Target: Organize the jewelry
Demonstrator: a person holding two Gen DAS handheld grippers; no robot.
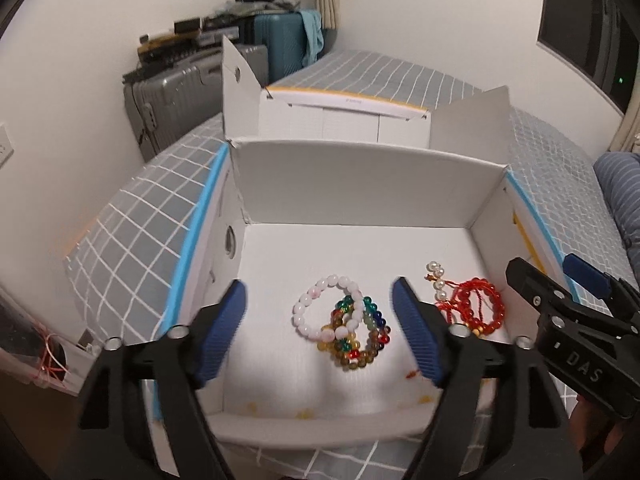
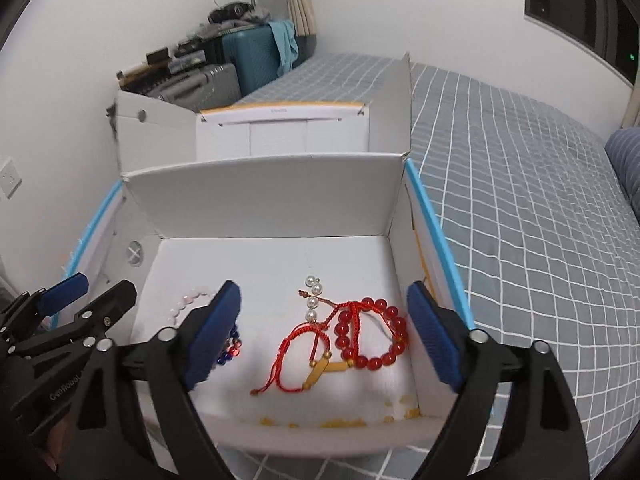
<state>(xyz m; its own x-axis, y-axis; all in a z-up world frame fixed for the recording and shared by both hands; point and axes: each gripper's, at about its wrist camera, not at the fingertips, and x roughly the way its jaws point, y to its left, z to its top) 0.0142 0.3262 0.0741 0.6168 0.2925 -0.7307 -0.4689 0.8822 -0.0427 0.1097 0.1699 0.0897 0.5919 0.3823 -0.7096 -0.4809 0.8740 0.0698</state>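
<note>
Bracelets (image 1: 344, 324) of loose beads are light, floppy and tangled; pinch 1 strand at its edge. Your left gripper (image 1: 320, 332) and right gripper (image 2: 324, 340) hang released, empty.

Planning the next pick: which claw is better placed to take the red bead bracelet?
Probably the right claw: it is open with the red bead bracelet lying between its fingers in the white box. The left claw, also open, frames the pink and multicoloured bracelets instead.

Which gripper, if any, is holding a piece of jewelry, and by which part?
Neither: the left gripper and right gripper are open, with the bracelets lying loose in the box.
</note>
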